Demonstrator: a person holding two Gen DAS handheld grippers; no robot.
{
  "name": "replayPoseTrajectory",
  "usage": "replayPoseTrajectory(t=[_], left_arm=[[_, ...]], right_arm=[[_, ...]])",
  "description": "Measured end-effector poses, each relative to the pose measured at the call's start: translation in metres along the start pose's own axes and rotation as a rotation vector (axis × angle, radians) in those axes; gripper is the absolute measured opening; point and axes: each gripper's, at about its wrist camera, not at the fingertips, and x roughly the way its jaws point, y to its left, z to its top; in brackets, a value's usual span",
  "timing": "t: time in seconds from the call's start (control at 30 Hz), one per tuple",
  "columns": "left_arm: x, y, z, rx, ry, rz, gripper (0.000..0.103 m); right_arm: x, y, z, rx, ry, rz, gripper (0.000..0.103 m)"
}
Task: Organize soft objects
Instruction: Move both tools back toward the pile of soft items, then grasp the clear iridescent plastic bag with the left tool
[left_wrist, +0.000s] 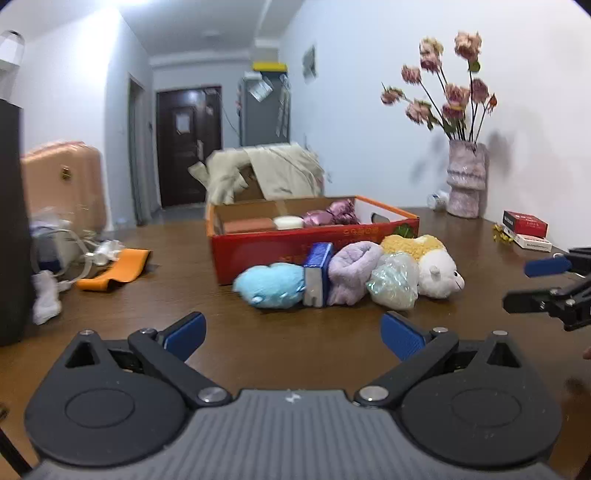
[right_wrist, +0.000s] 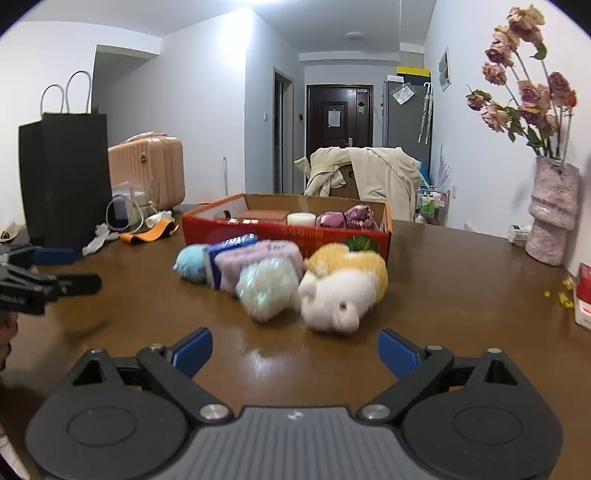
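A row of soft things lies on the brown table in front of a red cardboard box (left_wrist: 258, 254) (right_wrist: 236, 226): a light blue plush (left_wrist: 269, 284) (right_wrist: 190, 266), a blue packet (left_wrist: 317, 273) standing on end, a lilac rolled cloth (left_wrist: 352, 271) (right_wrist: 255, 258), a pale green shiny bundle (left_wrist: 395, 282) (right_wrist: 267, 291) and a white-and-yellow plush animal (left_wrist: 432, 266) (right_wrist: 343, 291). My left gripper (left_wrist: 293, 332) is open and empty, short of the blue plush and packet. My right gripper (right_wrist: 295, 349) is open and empty, just short of the plush animal. Each gripper shows at the edge of the other's view.
The box holds a brown block, a white round thing and purple shiny items (right_wrist: 349, 218). A vase of dried flowers (left_wrist: 467, 181) and small red-and-white boxes (left_wrist: 526, 229) stand at the right. At the left lie an orange strip (left_wrist: 118, 267), cables, and a black paper bag (right_wrist: 66, 177).
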Motion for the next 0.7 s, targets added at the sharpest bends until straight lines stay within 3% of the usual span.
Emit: replayPoseTrajectory(t=[0.13, 0.27, 0.33, 0.37, 0.43, 0.5, 0.6, 0.63, 0.7], left_arm=[[0.051, -0.005, 0.033, 0.024, 0.086, -0.074, 0.102], [0.087, -0.010, 0.054, 0.099, 0.062, -0.096, 0.094], [0.109, -0.012, 0.054, 0.148, 0.060, -0.065, 0.074], [0.120, -0.011, 0.051, 0.150, 0.069, -0.058, 0.071], [0.134, -0.006, 0.042, 0.120, 0.092, -0.075, 0.070], [0.139, -0.003, 0.035, 0.110, 0.093, -0.093, 0.070], [0.134, -0.001, 0.037, 0.092, 0.058, -0.105, 0.071], [0.129, -0.001, 0.038, 0.093, 0.039, -0.113, 0.072], [0.124, -0.003, 0.038, 0.117, 0.043, -0.148, 0.077]], right_arm=[[0.031, -0.008, 0.031, 0.004, -0.011, 0.027, 0.093], [0.068, -0.009, 0.056, -0.043, 0.026, 0.126, 0.084], [0.090, -0.007, 0.060, -0.077, 0.063, 0.172, 0.078], [0.100, -0.005, 0.060, -0.100, 0.076, 0.187, 0.071], [0.120, -0.005, 0.056, -0.113, 0.092, 0.196, 0.058], [0.132, -0.011, 0.048, -0.094, 0.129, 0.193, 0.057], [0.134, -0.013, 0.042, -0.073, 0.116, 0.217, 0.055], [0.132, -0.013, 0.042, -0.068, 0.118, 0.245, 0.045], [0.130, -0.015, 0.040, -0.041, 0.120, 0.296, 0.040]])
